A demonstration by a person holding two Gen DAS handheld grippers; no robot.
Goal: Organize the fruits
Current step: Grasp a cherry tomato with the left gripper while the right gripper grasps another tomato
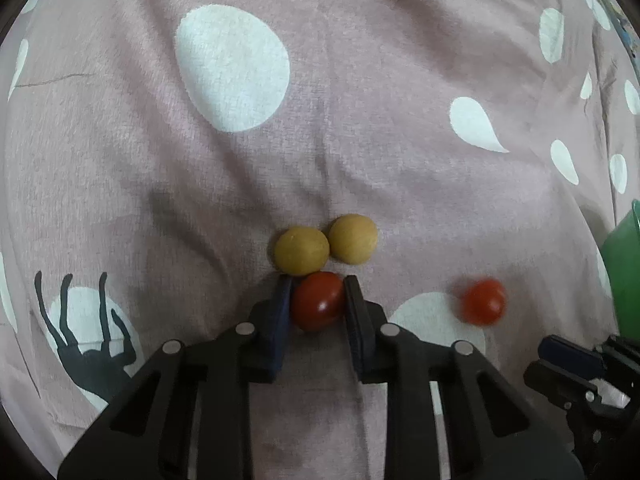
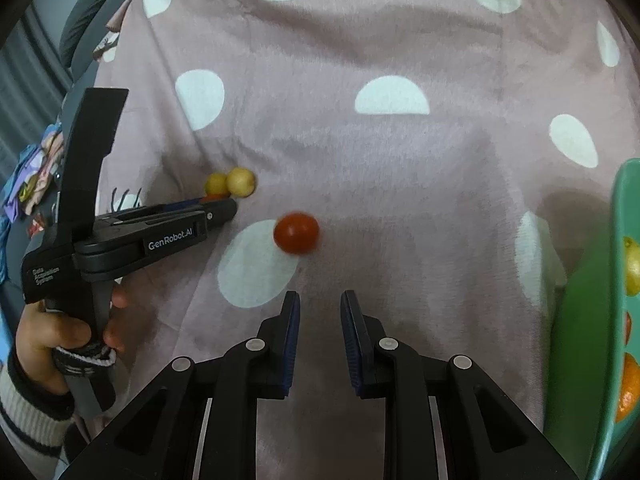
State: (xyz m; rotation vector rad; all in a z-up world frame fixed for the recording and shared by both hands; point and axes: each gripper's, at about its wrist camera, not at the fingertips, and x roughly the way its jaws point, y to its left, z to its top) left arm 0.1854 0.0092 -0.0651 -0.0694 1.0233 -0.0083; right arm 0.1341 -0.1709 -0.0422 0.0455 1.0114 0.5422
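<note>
Fruits: we see two red tomatoes and two yellow-tan round fruits on the pink spotted blanket point(image 1: 360, 80), with more fruit already lying in the green bowl point(image 2: 616, 240) at the right edge.
Left gripper point(image 1: 318, 294): its blue-padded fingers are clamped on one red tomato point(image 1: 318, 300), which touches the nearer yellow fruit point(image 1: 301, 250); the second yellow fruit point(image 1: 353, 244) sits against that one.
Right gripper point(image 2: 320, 304): its fingers stand apart and hold nothing; the loose tomato point(image 2: 296, 233) lies just ahead of them, slightly blurred.
Step in hand: we judge this to be the pick-up of a tomato for the bowl.
Next move: we think it calls for a gentle lift clear of the yellow pair, then a carry rightward to the bowl.
Materials: the tomatoes look smooth and glossy, the yellow fruits matte and firm, the blanket soft and creased, the bowl hard plastic.
Risk: round fruits may roll on the soft cloth.
</note>
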